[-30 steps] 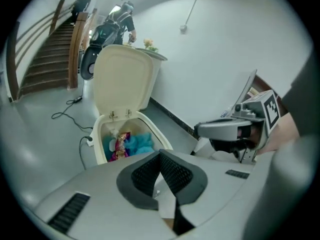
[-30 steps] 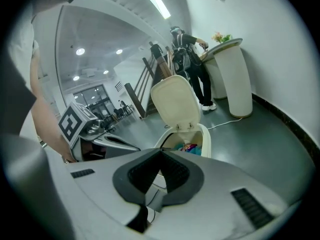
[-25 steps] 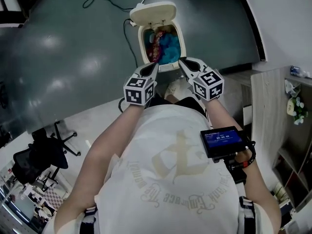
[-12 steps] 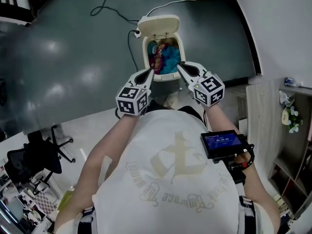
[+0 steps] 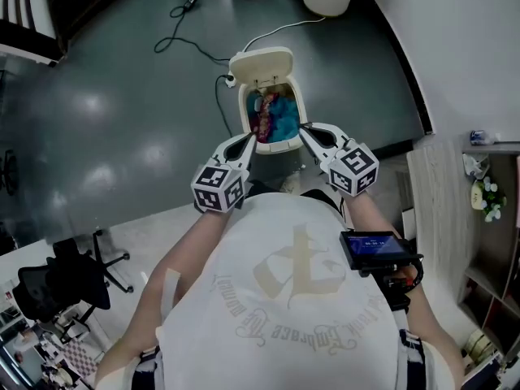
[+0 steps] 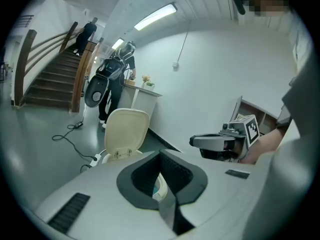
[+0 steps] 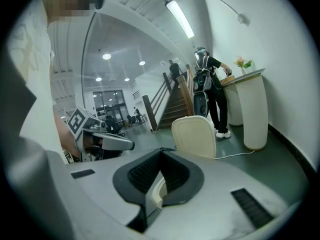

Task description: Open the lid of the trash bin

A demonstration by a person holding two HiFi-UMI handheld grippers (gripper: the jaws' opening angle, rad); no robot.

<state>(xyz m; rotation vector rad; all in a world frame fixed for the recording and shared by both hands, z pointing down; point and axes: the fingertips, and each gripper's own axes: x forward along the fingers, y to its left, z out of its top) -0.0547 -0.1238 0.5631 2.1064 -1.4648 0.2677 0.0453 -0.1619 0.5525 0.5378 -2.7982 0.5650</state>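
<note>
A glossy dark grey floor (image 5: 122, 104) fills the upper half of the head view, with a black cable (image 5: 195, 43) looping across it near the top and a paler floor strip (image 5: 154, 218) at the middle left. An office chair (image 5: 69, 279) stands at the lower left. At the right edge, wooden shelves (image 5: 487, 266) hold a small bunch of flowers (image 5: 486, 197).

The trash bin (image 5: 292, 108) stands on the dark floor at upper centre. Its cream lid (image 5: 262, 65) is already raised and stands upright on the far side, and blue and pinkish contents show inside.

The left hand-held gripper (image 5: 252, 136) and the right hand-held gripper (image 5: 302, 128) hang side by side at the bin's near rim, left and right of the opening, touching nothing. Each one's own view shows its jaws drawn together with nothing caught between them — only a sliver of the bin's rim shows beyond the dark pads.

The gripper views show what the head view lacks. A staircase (image 6: 50, 84) climbs at the upper left of the left gripper view. A person (image 6: 117, 79) stands at a tall white desk (image 6: 142, 99), and a strip light (image 6: 155, 16) runs along the ceiling. The right gripper view alone adds a glass wall (image 7: 100, 74) with a lit room behind it.
</note>
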